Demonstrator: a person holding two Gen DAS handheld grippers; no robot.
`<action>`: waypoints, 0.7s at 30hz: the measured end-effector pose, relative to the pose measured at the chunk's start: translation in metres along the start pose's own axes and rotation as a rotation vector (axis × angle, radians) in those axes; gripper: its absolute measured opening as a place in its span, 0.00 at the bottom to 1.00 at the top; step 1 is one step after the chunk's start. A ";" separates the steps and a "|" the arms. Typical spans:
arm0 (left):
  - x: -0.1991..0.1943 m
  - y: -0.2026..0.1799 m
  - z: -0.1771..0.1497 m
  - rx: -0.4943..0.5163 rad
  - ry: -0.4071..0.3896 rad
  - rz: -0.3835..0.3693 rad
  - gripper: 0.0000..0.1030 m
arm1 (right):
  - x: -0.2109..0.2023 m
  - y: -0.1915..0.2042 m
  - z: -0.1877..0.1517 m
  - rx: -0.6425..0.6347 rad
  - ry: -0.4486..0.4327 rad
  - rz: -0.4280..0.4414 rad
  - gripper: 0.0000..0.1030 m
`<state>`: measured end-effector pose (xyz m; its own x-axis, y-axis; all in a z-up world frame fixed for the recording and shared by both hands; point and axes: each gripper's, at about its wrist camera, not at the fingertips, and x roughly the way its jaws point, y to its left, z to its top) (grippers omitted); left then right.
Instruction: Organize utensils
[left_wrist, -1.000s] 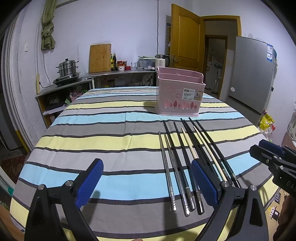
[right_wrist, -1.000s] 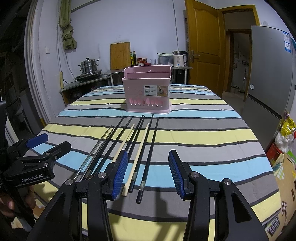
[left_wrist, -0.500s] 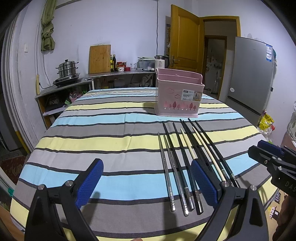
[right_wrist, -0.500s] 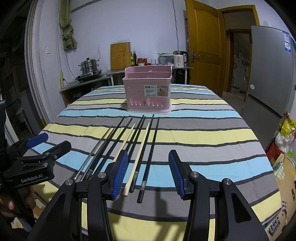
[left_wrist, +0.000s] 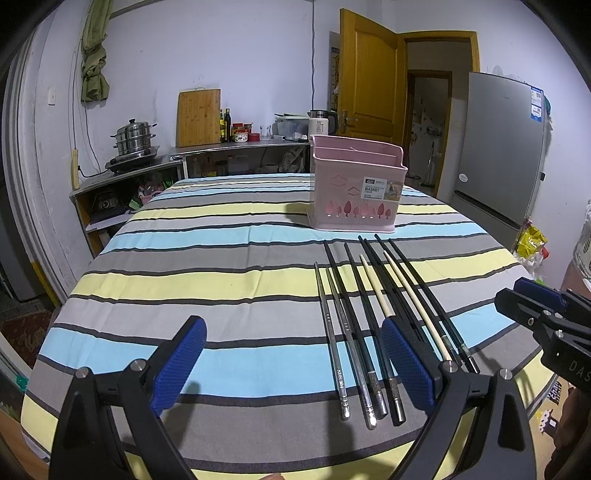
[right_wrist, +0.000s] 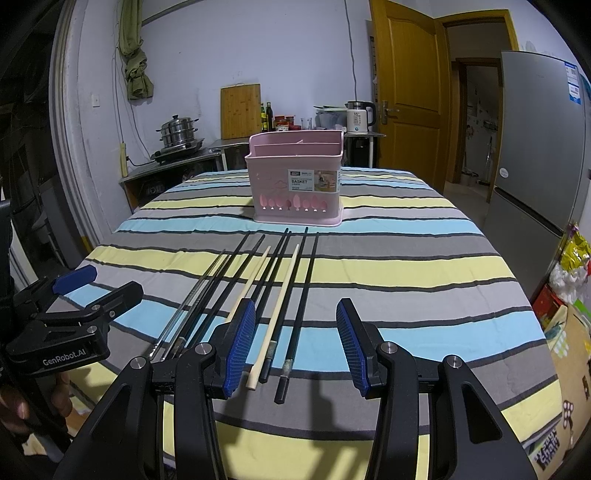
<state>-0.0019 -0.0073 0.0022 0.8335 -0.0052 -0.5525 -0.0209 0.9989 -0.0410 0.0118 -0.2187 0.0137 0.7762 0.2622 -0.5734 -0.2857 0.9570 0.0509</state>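
Note:
Several chopsticks lie side by side on the striped tablecloth: two silver metal ones (left_wrist: 334, 332), several black ones (right_wrist: 303, 295) and two cream ones (right_wrist: 282, 295). Behind them stands an empty pink utensil basket (left_wrist: 356, 188) (right_wrist: 295, 181). My left gripper (left_wrist: 293, 363) hangs open and wide just above the near table edge, its right finger over the black chopsticks' ends. My right gripper (right_wrist: 296, 347) is open too, with a cream chopstick and two black ones lying below the gap between its pads. Neither gripper holds anything.
The round table (left_wrist: 207, 280) carries a striped cloth. A counter with a steel pot (left_wrist: 135, 138), a cutting board and bottles runs along the back wall. A grey fridge (right_wrist: 535, 147) and an open yellow door stand to the right. Each gripper shows at the edge of the other's view.
The left wrist view has dipped very slightly. The chopsticks, the basket and both grippers' openings are unchanged.

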 end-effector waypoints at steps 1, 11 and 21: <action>0.000 0.000 0.000 0.001 0.000 0.001 0.95 | 0.000 0.000 0.000 0.000 0.000 0.000 0.46; -0.001 0.000 -0.001 0.002 -0.001 0.000 0.95 | 0.000 0.000 0.000 -0.001 0.000 0.000 0.46; 0.001 0.002 -0.001 0.001 0.008 -0.004 0.95 | 0.000 0.002 0.001 -0.001 0.005 0.002 0.46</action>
<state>-0.0020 -0.0057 0.0008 0.8289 -0.0092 -0.5593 -0.0173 0.9990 -0.0419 0.0115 -0.2169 0.0143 0.7728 0.2639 -0.5772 -0.2883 0.9562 0.0511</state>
